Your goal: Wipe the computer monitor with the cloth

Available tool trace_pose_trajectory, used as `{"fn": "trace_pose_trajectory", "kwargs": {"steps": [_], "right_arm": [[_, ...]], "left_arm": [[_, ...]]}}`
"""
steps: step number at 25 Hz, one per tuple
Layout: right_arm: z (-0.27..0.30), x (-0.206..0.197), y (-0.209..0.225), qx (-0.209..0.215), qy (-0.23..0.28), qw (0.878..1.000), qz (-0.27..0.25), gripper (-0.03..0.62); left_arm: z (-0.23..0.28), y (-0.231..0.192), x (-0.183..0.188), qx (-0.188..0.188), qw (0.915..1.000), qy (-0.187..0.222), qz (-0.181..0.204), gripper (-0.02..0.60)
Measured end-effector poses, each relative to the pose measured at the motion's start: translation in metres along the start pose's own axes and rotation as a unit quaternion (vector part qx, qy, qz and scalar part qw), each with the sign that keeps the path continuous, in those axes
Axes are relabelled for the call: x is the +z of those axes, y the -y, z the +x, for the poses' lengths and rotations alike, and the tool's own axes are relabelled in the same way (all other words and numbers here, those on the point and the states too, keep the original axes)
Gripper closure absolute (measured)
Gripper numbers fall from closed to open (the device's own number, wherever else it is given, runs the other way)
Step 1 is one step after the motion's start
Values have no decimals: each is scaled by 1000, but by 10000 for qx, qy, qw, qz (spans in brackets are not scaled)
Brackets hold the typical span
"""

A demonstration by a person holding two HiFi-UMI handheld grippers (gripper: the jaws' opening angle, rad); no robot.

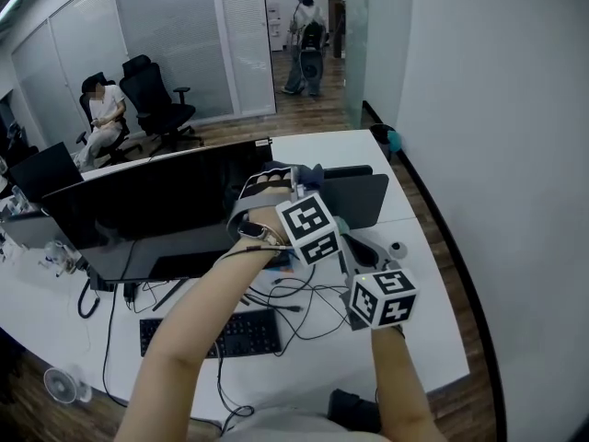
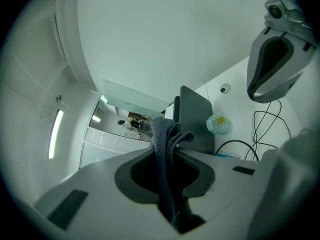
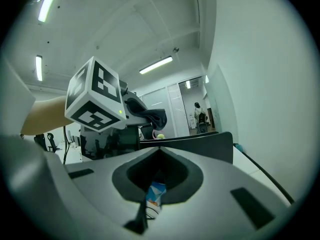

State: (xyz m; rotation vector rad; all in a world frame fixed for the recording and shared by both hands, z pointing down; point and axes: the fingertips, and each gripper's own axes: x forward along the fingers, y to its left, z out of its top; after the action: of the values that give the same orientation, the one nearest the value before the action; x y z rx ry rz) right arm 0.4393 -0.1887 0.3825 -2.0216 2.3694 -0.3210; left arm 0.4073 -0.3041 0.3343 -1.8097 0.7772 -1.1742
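Left gripper point(image 2: 169, 151) clenched on grey cloth point(image 2: 162, 131), held at top right corner of the monitor point(image 1: 156, 205). Right gripper point(image 3: 159, 153) jaws together, empty, low over desk point(image 1: 433, 339). Best to press cloth flat and sweep 1 way, lightly, so the screen doesn't rock.

This is an open-plan office. A long white desk point(image 1: 322, 145) carries a wide computer monitor point(image 1: 156, 201), a black keyboard point(image 1: 221, 334) and loose cables point(image 1: 296, 295). Black swivel chairs point(image 1: 158, 98) stand by glass partitions with blinds point(image 1: 175, 35), one person sits at the far desk point(image 1: 106, 109), another stands in the corridor point(image 1: 306, 40), and strip lights point(image 3: 156, 65) line the ceiling.
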Motion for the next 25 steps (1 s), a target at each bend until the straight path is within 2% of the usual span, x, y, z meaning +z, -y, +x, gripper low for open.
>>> {"fn": "trace_pose_trajectory", "kwargs": {"steps": [10,25], "right_arm": [[0,-13,-3,-35,-152,9998,-93,588],[-3,-25,6,-139,-278,9995,39,588]], "left_arm": [[8,32,-7,-244,9996,-75,115,517],[20,84,-15,-707,9973,-168,137,517]]}}
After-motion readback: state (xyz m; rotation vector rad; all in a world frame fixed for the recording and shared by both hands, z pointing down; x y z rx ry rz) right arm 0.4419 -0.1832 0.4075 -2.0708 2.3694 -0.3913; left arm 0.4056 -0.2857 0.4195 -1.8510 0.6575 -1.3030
